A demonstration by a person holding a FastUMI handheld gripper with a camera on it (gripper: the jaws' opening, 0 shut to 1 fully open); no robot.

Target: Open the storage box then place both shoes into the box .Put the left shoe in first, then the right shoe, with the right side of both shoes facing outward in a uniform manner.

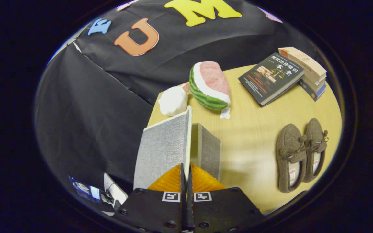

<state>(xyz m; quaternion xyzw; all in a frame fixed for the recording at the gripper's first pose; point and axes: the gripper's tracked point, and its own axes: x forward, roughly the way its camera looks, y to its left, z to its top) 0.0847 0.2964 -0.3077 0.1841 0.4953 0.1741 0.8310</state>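
A grey fabric storage box [209,149] stands on the wooden table just ahead of my fingers. Its lid [163,147] is swung up and stands nearly upright, grey outer face toward the left. The lid's pale front edge runs down into my gripper [186,171], whose fingers are shut on it. Two brown fuzzy shoes lie side by side on the table well to the right of the box, toes pointing away from me: one shoe [290,154] nearer the box, the other shoe [316,147] beyond it. The lid and fingers hide the box's inside.
A watermelon-slice plush [209,84] and a white plush [173,101] lie beyond the box. A dark book [270,78] leans on a stack of books [309,72] at the far right. The round table [254,129] drops off to the left of the box.
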